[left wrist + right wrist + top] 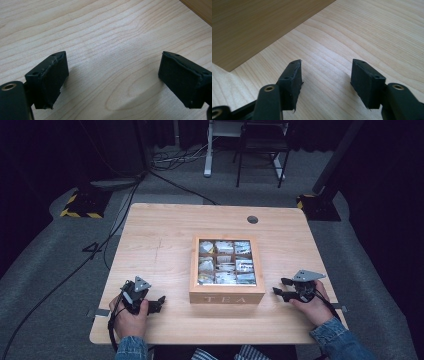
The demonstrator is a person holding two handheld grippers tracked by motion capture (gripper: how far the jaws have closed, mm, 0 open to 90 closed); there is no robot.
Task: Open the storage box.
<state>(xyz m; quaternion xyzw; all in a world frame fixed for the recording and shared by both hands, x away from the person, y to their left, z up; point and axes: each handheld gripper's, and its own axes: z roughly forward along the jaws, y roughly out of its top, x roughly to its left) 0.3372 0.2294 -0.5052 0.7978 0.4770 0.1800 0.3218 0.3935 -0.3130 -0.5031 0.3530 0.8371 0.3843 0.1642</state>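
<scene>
Wooden tea box (227, 295) sits between open grippers.

**Both grippers open, held low**

The left gripper (159, 301) sits in the left hand (129, 317), jaws apart with nothing between them. The right gripper (280, 287) sits in the right hand (311, 306), its 2 jaws likewise apart. Both point inward.

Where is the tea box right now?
In the high view, the wooden tea box sits mid-table, toward the near edge, between the left gripper and the right gripper.
</scene>
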